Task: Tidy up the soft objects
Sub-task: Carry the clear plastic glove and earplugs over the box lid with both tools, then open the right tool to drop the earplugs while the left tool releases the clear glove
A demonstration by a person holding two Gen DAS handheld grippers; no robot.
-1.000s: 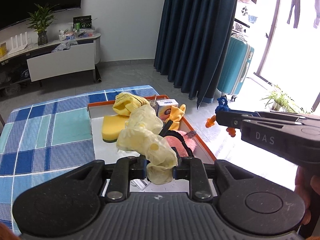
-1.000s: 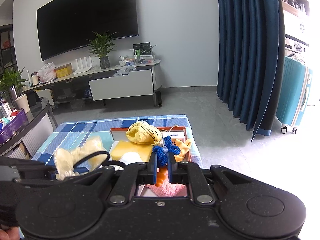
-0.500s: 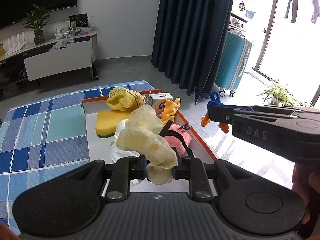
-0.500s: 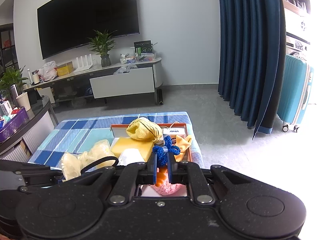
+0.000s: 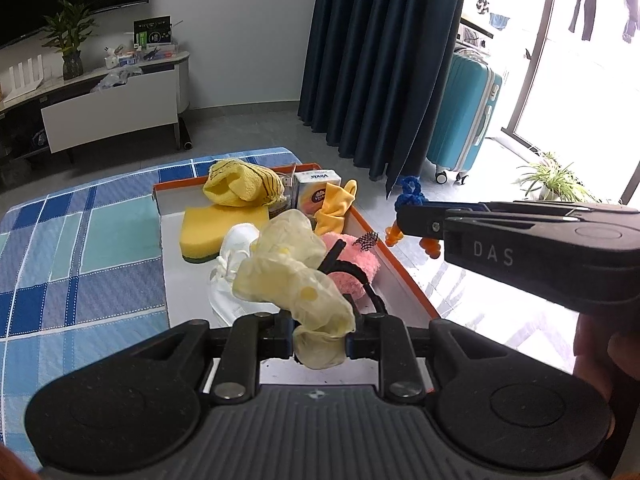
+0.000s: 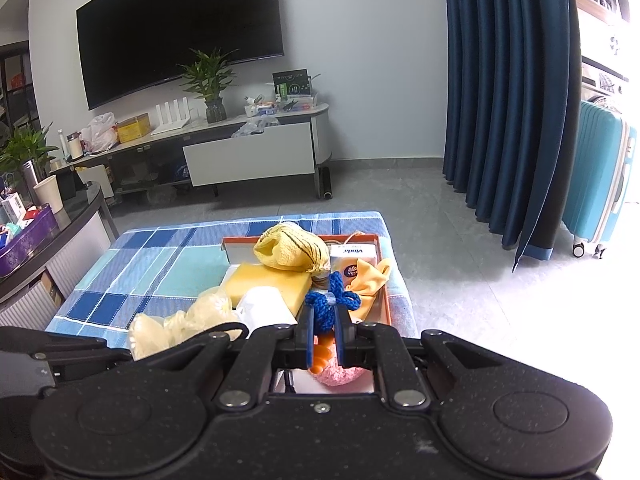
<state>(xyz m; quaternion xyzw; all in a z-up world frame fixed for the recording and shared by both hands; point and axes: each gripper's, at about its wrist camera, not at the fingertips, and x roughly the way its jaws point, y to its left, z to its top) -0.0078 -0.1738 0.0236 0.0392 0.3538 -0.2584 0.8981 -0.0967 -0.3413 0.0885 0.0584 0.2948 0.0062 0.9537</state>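
Left wrist — glove (image 5: 294, 280) (pinched)

A pale yellow crumpled glove (image 5: 292, 280) is held aloft above the orange-rimmed tray (image 5: 404, 276), bunched and drooping. A blue knitted cord toy (image 6: 330, 306) with orange ends is pinched upright at the tray's 3 o'clock edge. Within the tray, a yellow striped knit hat (image 5: 240, 186) is heaped at 12 o'clock, on a yellow sponge (image 5: 216, 230); a white mask (image 5: 232, 264) lies centrally, a pink fluffy item (image 5: 354, 266) at 3 o'clock, a yellow cloth (image 5: 336, 208) at 1 o'clock.
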